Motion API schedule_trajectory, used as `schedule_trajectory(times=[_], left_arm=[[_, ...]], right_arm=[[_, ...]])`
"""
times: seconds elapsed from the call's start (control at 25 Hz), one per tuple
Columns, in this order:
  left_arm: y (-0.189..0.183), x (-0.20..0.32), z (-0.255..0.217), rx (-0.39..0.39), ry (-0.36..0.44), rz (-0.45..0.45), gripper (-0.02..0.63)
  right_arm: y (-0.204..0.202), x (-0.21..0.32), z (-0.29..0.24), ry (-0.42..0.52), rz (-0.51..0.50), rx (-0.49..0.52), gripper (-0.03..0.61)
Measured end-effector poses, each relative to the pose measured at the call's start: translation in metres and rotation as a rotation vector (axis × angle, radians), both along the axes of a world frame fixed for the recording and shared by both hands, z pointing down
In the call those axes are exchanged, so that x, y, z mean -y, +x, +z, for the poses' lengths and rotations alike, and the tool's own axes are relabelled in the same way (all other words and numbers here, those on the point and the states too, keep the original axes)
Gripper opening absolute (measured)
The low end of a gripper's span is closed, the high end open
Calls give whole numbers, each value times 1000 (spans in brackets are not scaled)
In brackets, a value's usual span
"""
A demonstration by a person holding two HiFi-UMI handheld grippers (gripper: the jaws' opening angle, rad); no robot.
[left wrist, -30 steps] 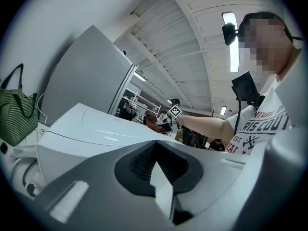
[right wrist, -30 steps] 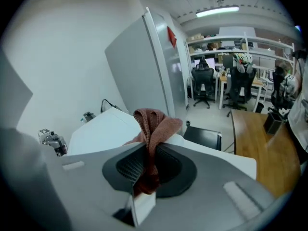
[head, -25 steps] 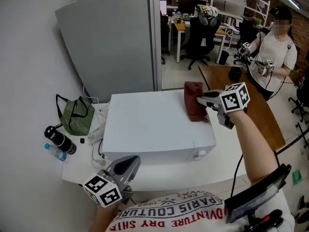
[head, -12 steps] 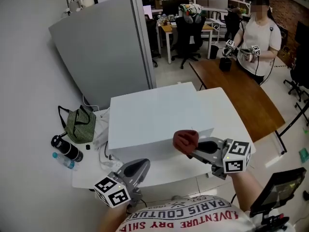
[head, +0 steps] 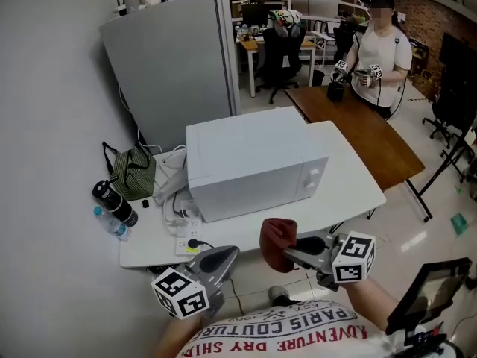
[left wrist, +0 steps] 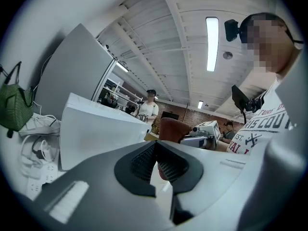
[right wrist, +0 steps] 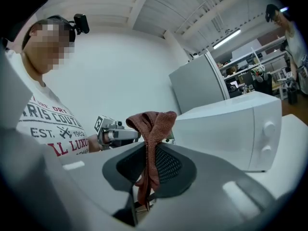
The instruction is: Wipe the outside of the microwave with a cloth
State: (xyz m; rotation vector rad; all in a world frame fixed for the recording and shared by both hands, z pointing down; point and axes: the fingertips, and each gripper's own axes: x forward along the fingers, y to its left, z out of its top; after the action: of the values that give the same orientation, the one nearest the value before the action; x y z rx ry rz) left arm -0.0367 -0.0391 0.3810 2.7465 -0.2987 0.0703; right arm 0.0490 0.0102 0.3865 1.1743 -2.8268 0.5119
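The right gripper (head: 292, 250) is clamping the red cloth (head: 276, 235), the microwave (head: 253, 162) lying straight ahead, apart; the left gripper (head: 222, 256) is idling closed, empty.

Grey partition (head: 175, 66), brown desk (head: 365, 136), black office chair (head: 279, 51) behind.

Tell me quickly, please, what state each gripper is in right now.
Left gripper: shut, with nothing between its jaws.
Right gripper: shut on the reddish-brown cloth.
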Motion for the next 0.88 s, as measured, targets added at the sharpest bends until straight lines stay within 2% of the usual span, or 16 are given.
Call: schedule_trajectory(times=[0.32,0.88], left_arm=[[-18,-31,-15,-23,37,11,5],[-29,-26,-10,-11,37,-19,5]], right_arm=[[-25,-23,-13,62,33,-16,38],[-35,-13,-6,72,52,17,38]])
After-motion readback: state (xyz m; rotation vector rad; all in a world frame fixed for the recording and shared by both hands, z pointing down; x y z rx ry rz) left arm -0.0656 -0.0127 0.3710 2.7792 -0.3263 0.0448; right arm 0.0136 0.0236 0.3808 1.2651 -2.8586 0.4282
